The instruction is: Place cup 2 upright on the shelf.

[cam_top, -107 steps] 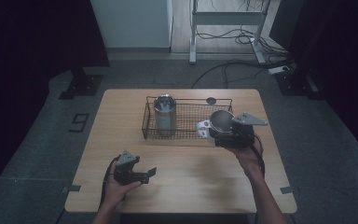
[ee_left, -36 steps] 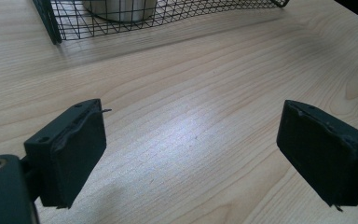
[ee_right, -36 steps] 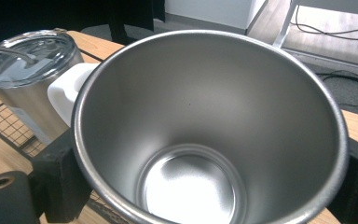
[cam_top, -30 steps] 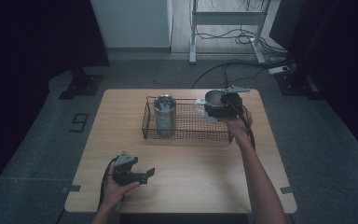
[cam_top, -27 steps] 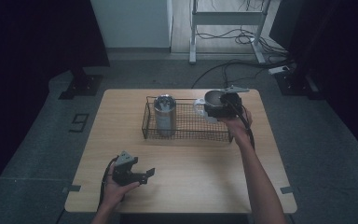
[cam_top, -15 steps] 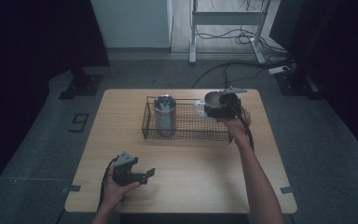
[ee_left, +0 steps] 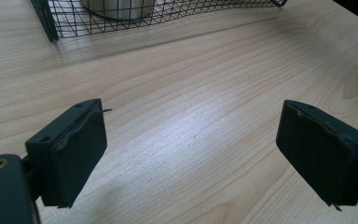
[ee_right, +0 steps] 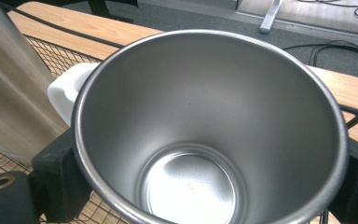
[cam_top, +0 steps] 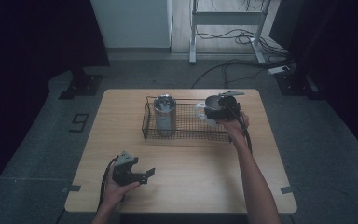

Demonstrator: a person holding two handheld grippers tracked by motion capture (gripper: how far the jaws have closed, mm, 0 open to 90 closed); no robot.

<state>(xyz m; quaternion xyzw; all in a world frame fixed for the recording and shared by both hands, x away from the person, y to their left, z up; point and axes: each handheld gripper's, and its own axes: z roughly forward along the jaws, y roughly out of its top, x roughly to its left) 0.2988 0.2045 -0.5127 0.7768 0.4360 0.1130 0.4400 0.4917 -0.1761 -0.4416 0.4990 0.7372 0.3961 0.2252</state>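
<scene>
A steel cup [ee_right: 205,135] with a white handle [ee_right: 65,93] sits between the jaws of my right gripper [cam_top: 219,111], which is shut on it over the right end of the black wire basket [cam_top: 186,135]. The cup [cam_top: 213,102] is upright, its mouth open to the camera. A taller steel tumbler [cam_top: 164,114] stands in the basket's left part. My left gripper [cam_top: 142,176] rests open near the table's front left, with only bare wood between its pads [ee_left: 81,149].
The wooden table [cam_top: 191,186] has free room across its front and middle. The basket's front wall [ee_left: 121,23] lies ahead of the left gripper. Cables and a metal stand [cam_top: 228,18] are on the floor beyond the table.
The right gripper has carried the cup from the table's right side up and back over the basket's right end. The left gripper has stayed put.
</scene>
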